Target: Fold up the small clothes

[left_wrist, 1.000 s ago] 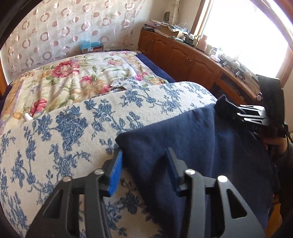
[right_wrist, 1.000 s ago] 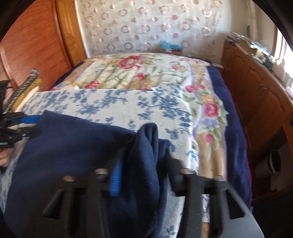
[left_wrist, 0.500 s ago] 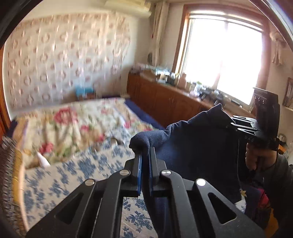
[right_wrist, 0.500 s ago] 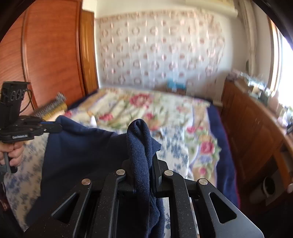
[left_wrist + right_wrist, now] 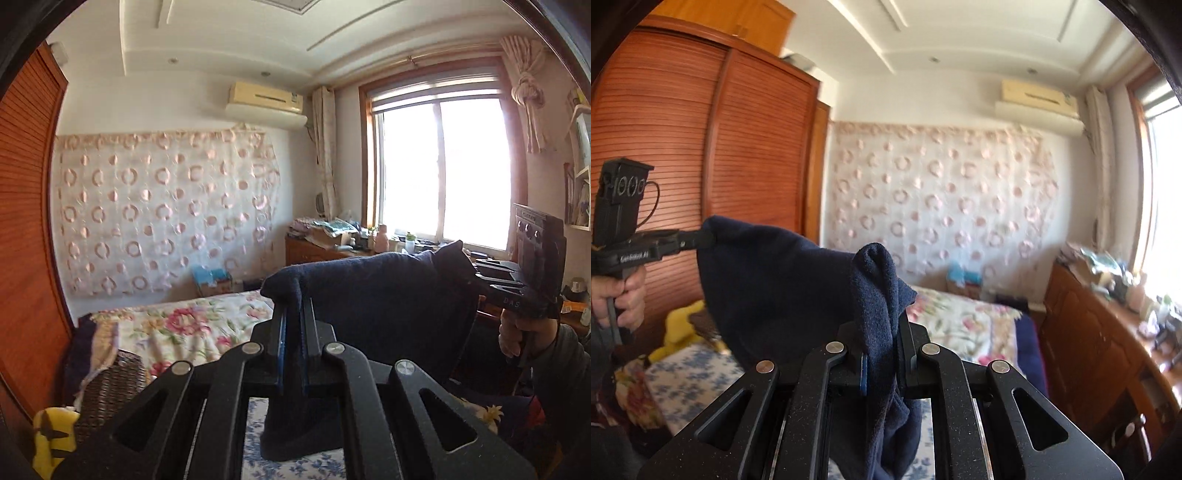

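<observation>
You had the navy garment [image 5: 388, 295] off the bed [image 5: 207, 325] and stretched in the air between your two hands, above the blue-flowered near end of the bed, so it counted as picked up but not folded: no crease or layered fold showed in it, only a taut top edge with the cloth hanging below. As I judged it, every fold and the final laying down on the bed remained to do.

Your left gripper [image 5: 293, 325] was pressed together on one top corner of the garment, a thin layer of cloth pinched between the blue pads. Your right gripper [image 5: 882, 354] was clamped on the other corner, with a thicker bunch of fabric squeezed between its fingers and trailing below them.

As for containers, a woven basket [image 5: 110, 384] sat at the near left edge of the bed; its inside was not visible, so you could not tell what it held. A blue box [image 5: 210, 277] stood beyond the far edge of the bed, against the wall, its contents also unclear.
</observation>
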A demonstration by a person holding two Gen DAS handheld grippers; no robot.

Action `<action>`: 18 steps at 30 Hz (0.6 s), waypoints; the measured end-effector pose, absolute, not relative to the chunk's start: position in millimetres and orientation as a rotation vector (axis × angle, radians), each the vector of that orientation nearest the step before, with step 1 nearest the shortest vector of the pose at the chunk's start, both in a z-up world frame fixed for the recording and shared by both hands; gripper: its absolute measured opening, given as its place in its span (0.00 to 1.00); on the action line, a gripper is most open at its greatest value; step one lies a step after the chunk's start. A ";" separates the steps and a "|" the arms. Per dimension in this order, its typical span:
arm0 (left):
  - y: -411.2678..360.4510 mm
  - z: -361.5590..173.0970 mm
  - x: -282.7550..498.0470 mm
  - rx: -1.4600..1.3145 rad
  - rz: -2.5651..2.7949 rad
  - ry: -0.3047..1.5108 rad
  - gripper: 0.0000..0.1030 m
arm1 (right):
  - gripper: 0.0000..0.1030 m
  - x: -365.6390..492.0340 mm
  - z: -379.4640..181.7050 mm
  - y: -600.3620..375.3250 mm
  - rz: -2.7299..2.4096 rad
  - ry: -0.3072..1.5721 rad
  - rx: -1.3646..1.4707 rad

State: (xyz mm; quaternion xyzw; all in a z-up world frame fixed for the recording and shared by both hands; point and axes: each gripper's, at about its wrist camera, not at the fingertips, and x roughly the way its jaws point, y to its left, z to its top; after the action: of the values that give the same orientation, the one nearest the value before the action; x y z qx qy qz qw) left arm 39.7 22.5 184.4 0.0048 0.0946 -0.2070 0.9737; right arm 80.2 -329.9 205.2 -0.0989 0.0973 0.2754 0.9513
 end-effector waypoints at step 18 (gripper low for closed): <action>63.6 -41.2 256.6 0.082 -0.189 0.729 0.26 | 0.46 292.0 36.8 -237.5 0.449 0.681 -0.278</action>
State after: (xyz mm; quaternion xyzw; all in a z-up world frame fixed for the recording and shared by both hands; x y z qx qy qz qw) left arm 256.6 63.6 -41.2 0.0400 0.3561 -0.0921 0.9291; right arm 292.0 -237.5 36.8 -0.1346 0.3300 0.2174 0.9087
